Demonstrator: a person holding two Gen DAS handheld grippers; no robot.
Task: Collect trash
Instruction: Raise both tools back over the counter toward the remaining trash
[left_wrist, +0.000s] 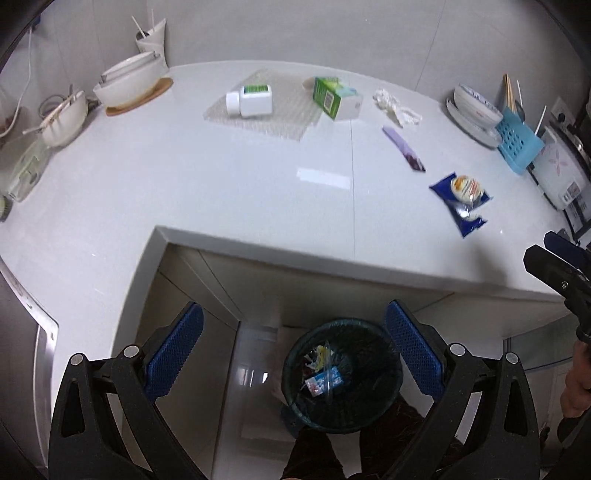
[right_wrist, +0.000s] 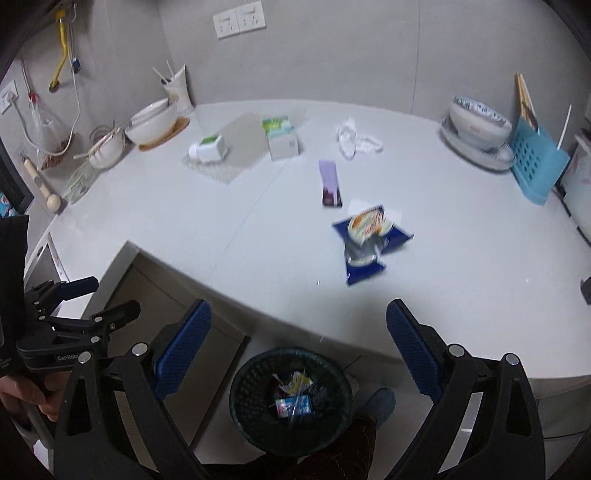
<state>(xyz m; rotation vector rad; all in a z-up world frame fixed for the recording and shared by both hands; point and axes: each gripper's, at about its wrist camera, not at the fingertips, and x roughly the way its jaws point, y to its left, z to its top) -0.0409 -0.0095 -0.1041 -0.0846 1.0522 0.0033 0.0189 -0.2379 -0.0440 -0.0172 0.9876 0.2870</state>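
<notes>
A black mesh trash bin (left_wrist: 341, 398) stands on the floor below the counter edge and holds several wrappers; it also shows in the right wrist view (right_wrist: 291, 400). On the white counter lie a blue snack wrapper (left_wrist: 461, 201) (right_wrist: 369, 242), a purple wrapper (left_wrist: 402, 147) (right_wrist: 330, 182), crumpled white tissue (left_wrist: 397, 107) (right_wrist: 354, 140), a green-white carton (left_wrist: 334, 96) (right_wrist: 280, 138) and a white bottle on its side (left_wrist: 251, 101) (right_wrist: 207, 148). My left gripper (left_wrist: 293, 350) is open and empty above the bin. My right gripper (right_wrist: 299, 354) is open and empty above the bin and counter edge.
White bowls (left_wrist: 127, 83) and a cup with sticks (left_wrist: 151, 37) stand at the back left. A bowl on plates (right_wrist: 478, 127), a blue rack (right_wrist: 535, 162) and a rice cooker (left_wrist: 561, 166) stand at the right. A mesh mat (left_wrist: 266, 110) lies under the bottle.
</notes>
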